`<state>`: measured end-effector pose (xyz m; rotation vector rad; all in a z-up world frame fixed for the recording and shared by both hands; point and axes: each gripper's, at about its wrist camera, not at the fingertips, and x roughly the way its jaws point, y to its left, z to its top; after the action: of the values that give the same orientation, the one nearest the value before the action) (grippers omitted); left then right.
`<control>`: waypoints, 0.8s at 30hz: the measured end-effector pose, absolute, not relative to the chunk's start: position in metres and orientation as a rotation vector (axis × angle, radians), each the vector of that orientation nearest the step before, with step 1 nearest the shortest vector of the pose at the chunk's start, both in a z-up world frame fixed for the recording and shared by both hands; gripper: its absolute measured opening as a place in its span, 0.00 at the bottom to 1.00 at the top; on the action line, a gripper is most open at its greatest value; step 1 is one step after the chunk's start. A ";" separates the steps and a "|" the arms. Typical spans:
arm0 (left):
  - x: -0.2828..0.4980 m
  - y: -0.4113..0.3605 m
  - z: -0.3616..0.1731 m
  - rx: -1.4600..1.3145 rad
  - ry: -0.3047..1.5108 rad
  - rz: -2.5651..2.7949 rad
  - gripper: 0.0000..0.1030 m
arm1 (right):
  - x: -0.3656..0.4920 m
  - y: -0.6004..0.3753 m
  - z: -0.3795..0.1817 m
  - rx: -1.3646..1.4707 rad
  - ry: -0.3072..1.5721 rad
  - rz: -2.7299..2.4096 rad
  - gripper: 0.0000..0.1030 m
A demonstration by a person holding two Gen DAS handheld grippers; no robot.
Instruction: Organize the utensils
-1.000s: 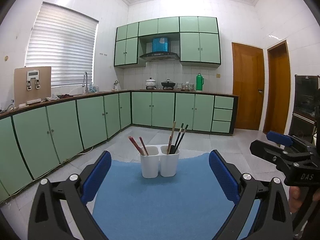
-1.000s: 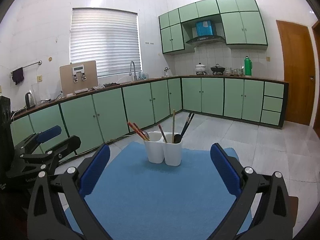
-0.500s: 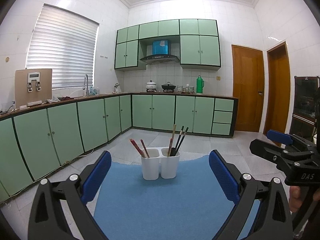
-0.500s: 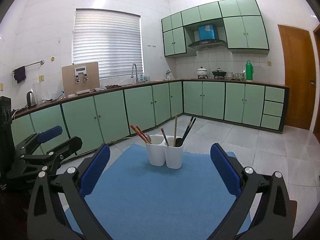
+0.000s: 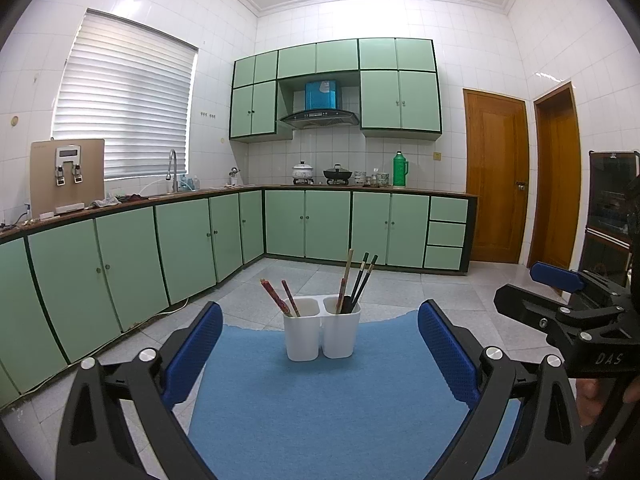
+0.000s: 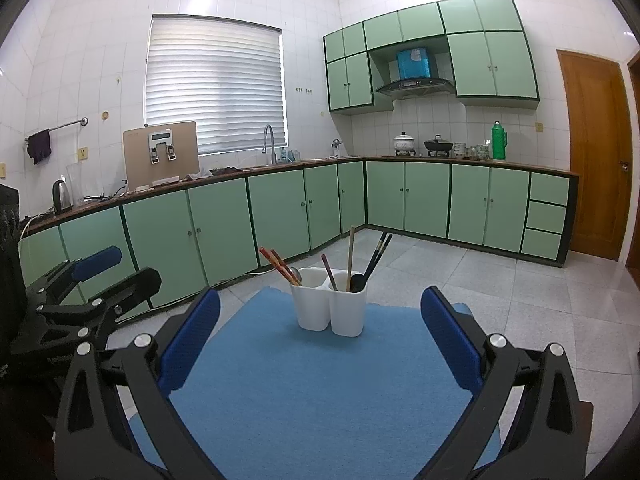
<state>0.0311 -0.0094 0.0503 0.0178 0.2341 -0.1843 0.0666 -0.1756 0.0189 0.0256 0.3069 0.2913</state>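
Note:
A white two-compartment utensil holder (image 5: pixel 321 332) (image 6: pixel 330 304) stands at the far end of a blue mat (image 5: pixel 320 400) (image 6: pixel 320 392). Its left cup holds red chopsticks (image 5: pixel 276 298) (image 6: pixel 278 266); a metal spoon (image 6: pixel 295 274) shows there in the right wrist view. Its right cup holds a wooden chopstick (image 5: pixel 346 276) (image 6: pixel 350 252) and black chopsticks (image 5: pixel 363 280) (image 6: pixel 376 256). My left gripper (image 5: pixel 320 344) is open and empty, well short of the holder. My right gripper (image 6: pixel 320 332) is open and empty, also short of it. Each gripper shows at the edge of the other's view (image 5: pixel 568 312) (image 6: pixel 80 296).
Green base cabinets (image 5: pixel 192 240) (image 6: pixel 224 224) run along the left and back walls behind the mat. A tiled floor (image 6: pixel 520 292) lies beyond the mat's far edge. Wooden doors (image 5: pixel 496 176) stand at the right.
Both views have tilted up a little, so the holder sits lower in frame. Both grippers stay open and empty. The utensils have not moved.

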 end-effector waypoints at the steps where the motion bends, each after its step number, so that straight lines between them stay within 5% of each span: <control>1: 0.031 -0.009 0.050 0.017 0.234 -0.184 0.93 | 0.067 -0.176 0.019 0.026 0.308 0.291 0.95; 24: 0.031 -0.008 0.050 0.008 0.240 -0.192 0.93 | 0.070 -0.174 0.014 0.030 0.316 0.289 0.95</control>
<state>0.0313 -0.0084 0.0501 0.0079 0.2400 -0.1924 0.0701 -0.1743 0.0136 0.0299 0.3158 0.2891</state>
